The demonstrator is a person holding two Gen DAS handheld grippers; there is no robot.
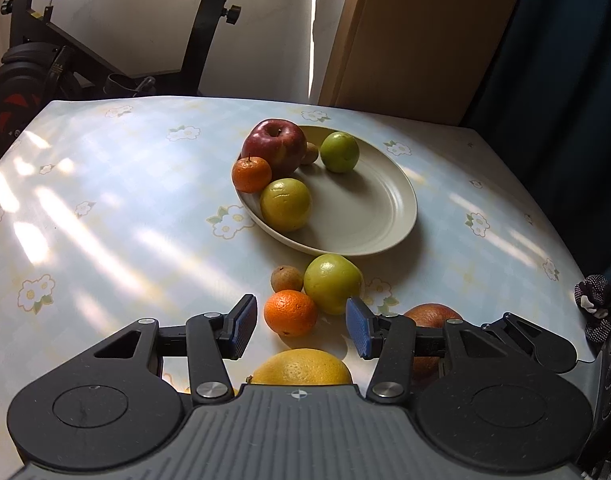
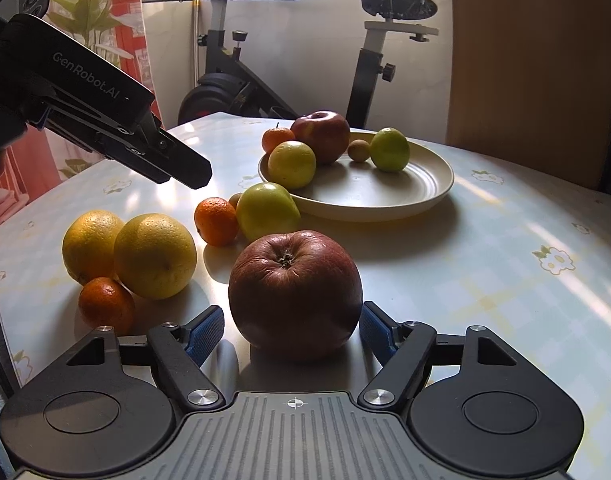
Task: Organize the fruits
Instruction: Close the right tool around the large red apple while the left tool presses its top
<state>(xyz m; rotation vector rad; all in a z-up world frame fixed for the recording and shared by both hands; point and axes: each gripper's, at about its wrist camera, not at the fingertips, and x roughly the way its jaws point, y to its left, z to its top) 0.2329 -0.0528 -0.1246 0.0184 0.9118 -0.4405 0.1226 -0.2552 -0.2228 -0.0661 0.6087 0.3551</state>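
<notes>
Table (image 2: 505, 248), fruit sorting.
Plate (image 2: 433, 184): holds one red apple (image 2: 321, 134), two green fruits, one tangerine, one small brown fruit.
Loose beside it: two oranges, two tangerines, a green apple (image 2: 265, 210).
My right gripper (image 2: 291, 334): jaws apart around a dark apple (image 2: 295, 292) on the table, left pad clear.
My left gripper (image 1: 301, 326): jaws apart, empty, above a loose tangerine (image 1: 290, 318).

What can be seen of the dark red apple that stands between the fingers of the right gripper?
The dark red apple is large, round and matt, with wrinkled skin around its dried stem hollow, which faces up. It stands upright on the flowered tablecloth, outside the plate. The right gripper has its blue pads on either side of it; a narrow gap shows on both sides, so nothing grips it. No other fruit touches it.
</notes>
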